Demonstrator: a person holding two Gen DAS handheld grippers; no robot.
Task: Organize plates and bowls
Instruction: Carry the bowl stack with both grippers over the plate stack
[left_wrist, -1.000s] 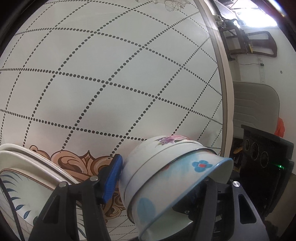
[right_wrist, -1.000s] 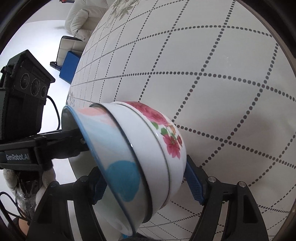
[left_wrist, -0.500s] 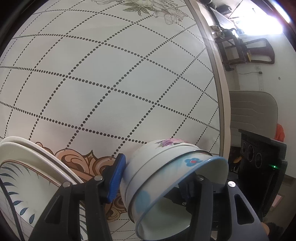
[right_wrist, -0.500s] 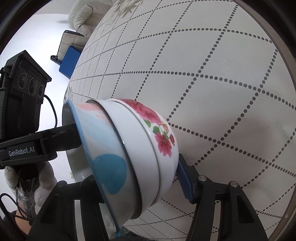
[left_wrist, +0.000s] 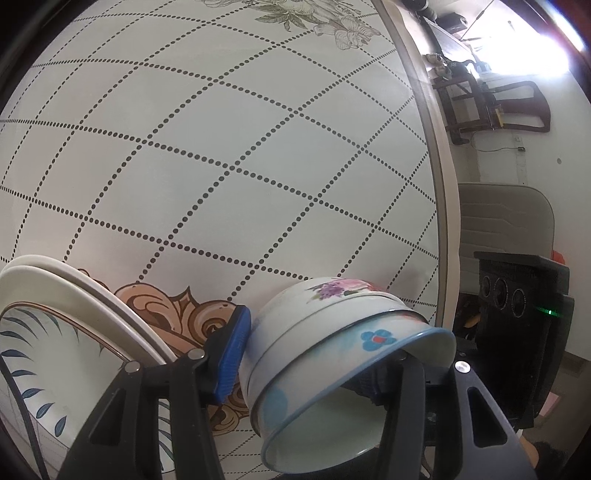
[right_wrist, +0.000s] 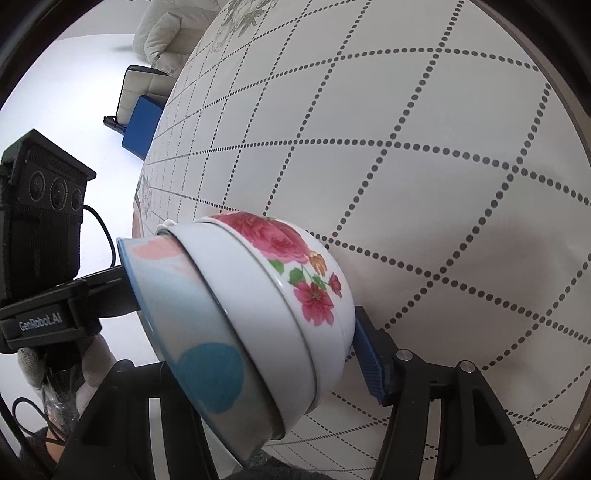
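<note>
In the left wrist view, stacked plates (left_wrist: 55, 332) lie at the lower left on the dotted-grid bench (left_wrist: 229, 147). Just right of them, the left hand-held gripper (left_wrist: 314, 365) pinches the nested bowls (left_wrist: 332, 332), tilted on their side at lower centre. In the right wrist view, the right hand-held gripper (right_wrist: 258, 354) clamps the same bowl stack (right_wrist: 258, 314) at lower centre, above the bench (right_wrist: 424, 129).

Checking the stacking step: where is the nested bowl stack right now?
The nested bowl stack is tipped on its side between both grippers at the table's near edge, right of the stacked plates in the left wrist view.
</note>
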